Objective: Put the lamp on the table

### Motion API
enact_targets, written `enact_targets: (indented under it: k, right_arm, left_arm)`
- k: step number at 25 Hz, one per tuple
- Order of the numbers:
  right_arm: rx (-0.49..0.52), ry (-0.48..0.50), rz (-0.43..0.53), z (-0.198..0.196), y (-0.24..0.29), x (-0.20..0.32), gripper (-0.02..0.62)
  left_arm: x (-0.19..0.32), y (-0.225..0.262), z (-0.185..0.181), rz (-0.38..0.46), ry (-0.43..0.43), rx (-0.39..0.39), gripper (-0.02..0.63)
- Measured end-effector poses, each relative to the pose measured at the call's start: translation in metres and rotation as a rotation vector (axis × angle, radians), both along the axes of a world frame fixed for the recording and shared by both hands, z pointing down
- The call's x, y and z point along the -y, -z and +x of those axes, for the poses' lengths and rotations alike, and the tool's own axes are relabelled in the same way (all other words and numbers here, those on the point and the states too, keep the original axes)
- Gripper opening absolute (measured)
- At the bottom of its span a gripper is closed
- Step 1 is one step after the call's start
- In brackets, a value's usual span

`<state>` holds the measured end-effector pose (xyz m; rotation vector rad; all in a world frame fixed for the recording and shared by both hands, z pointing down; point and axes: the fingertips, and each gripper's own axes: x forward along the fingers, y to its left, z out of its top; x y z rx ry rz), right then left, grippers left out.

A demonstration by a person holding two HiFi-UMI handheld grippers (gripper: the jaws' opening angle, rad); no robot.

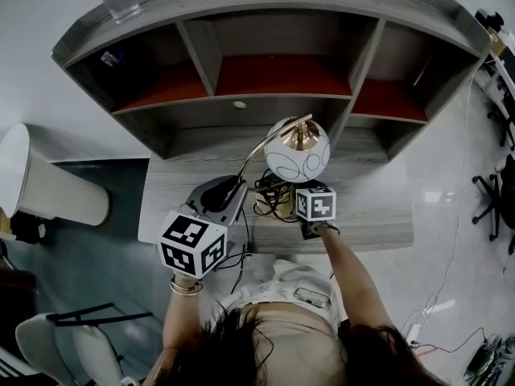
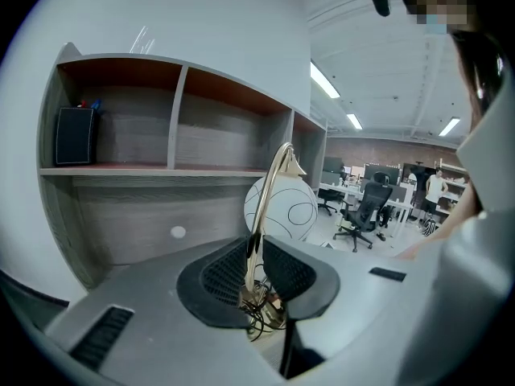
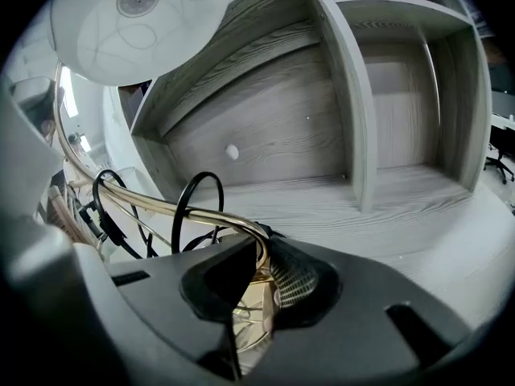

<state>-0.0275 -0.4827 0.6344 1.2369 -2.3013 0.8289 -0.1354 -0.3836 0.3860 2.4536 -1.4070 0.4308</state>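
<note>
Head view: outstretched left gripper [image 1: 228,193] and right gripper [image 3: 262,257] clamp lamp [image 1: 296,151]

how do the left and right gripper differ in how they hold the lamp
The left gripper pinches the lamp's gold stem where it rises steeply; the right gripper pinches a curved gold tube low down, beside black cord loops. The left comes from the lamp's left, the right from its right. Both are shut on the lamp.

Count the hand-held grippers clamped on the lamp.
2. The left hand-held gripper is shut on the lamp at its gold arm; the right hand-held gripper is shut on its curved gold tube.
</note>
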Motion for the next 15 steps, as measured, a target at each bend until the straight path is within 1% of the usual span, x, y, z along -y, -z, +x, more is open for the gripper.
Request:
enact_targets:
  k: [10,15]
  right_arm:
    - [-0.016,-0.032,0.015,0.012,0.008,-0.025,0.043]
    - [-0.027,-0.05,0.032,0.014,0.018,-0.043,0.043]
  left_arm:
    - [-0.029,-0.002,-0.005,-0.008,0.007,-0.008,0.046]
    - [-0.046,-0.001,-0.007,-0.008,0.008,0.014,0.046]
